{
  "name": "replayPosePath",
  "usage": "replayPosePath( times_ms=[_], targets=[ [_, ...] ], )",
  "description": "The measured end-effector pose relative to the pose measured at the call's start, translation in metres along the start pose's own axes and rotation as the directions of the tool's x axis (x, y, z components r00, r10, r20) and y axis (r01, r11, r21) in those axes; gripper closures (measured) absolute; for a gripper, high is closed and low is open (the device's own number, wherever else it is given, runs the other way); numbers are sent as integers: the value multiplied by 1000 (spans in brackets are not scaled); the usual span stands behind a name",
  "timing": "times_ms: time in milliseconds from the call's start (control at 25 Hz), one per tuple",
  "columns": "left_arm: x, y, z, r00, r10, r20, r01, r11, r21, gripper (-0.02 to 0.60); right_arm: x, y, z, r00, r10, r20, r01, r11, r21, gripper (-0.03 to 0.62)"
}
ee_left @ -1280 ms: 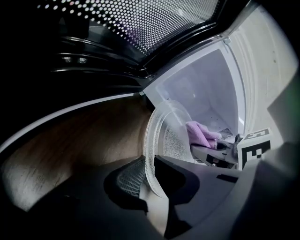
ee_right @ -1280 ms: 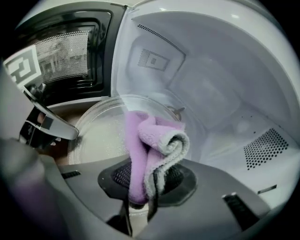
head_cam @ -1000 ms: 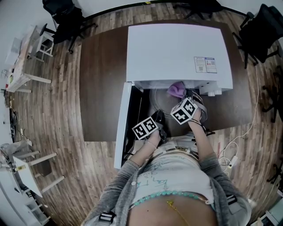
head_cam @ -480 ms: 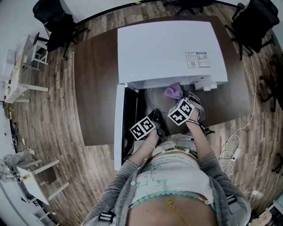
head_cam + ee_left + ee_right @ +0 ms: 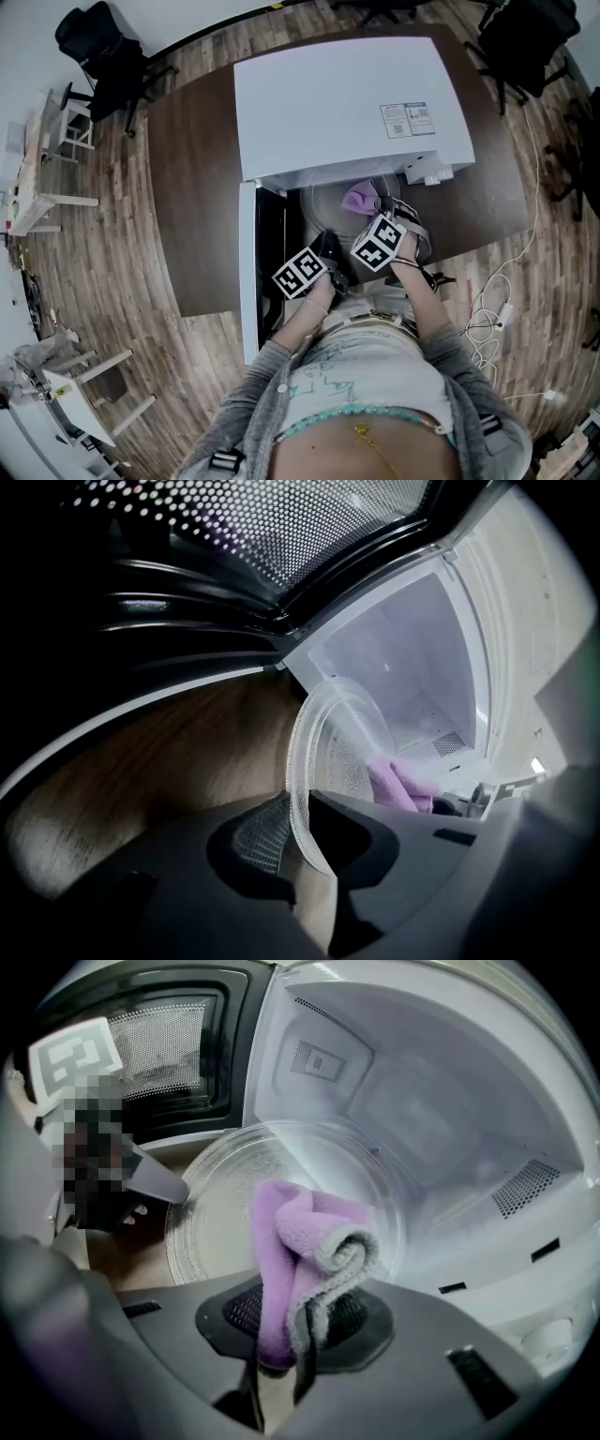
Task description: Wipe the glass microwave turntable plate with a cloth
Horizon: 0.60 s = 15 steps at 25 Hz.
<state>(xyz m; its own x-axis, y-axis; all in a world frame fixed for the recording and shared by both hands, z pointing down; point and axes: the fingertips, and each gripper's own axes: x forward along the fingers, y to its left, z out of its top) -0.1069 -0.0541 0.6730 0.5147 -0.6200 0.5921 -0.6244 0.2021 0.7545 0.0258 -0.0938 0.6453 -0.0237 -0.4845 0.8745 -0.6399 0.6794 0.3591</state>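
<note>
Wooden floor: carries the counter. Black chairs stand at the far corners, and a white cable trails to the person's right.

Counter: dark brown, and bears the microwave.

Microwave: white, with a printed label on its top. The cavity faces the person, and its walls stand close behind the work.

Door: swung fully open to the left. Its perforated window fills the space just beside the left tool.

Plate: clear ribbed glass disc, lifted at the mouth of the cavity between the two tools.

Cloth: purple with a grey edge, folded, well smaller than the plate. It lies over the plate's near right portion.

Left tool: jaws pressed onto the plate's rim, one pad on each face of the glass. It grips on the door side, opposite the cloth.

Right tool: jaws pinch a fold of the cloth, whose bulk bunches beyond the tips onto the plate. It points steeply down at the plate from the near side.
</note>
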Motion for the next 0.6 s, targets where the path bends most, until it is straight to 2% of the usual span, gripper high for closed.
replayPosePath(
  times_ms=[400,600],
  targets=[
    [1,1,0,1000,0,-1,0,1000,-1,522,-1,20,0,999,47,2,-47,998,-35,488],
    [1,1,-1,1000,2,0,-2,1000,0,522,0,32,2,997,71,2,-70,993,-90,488]
  ],
)
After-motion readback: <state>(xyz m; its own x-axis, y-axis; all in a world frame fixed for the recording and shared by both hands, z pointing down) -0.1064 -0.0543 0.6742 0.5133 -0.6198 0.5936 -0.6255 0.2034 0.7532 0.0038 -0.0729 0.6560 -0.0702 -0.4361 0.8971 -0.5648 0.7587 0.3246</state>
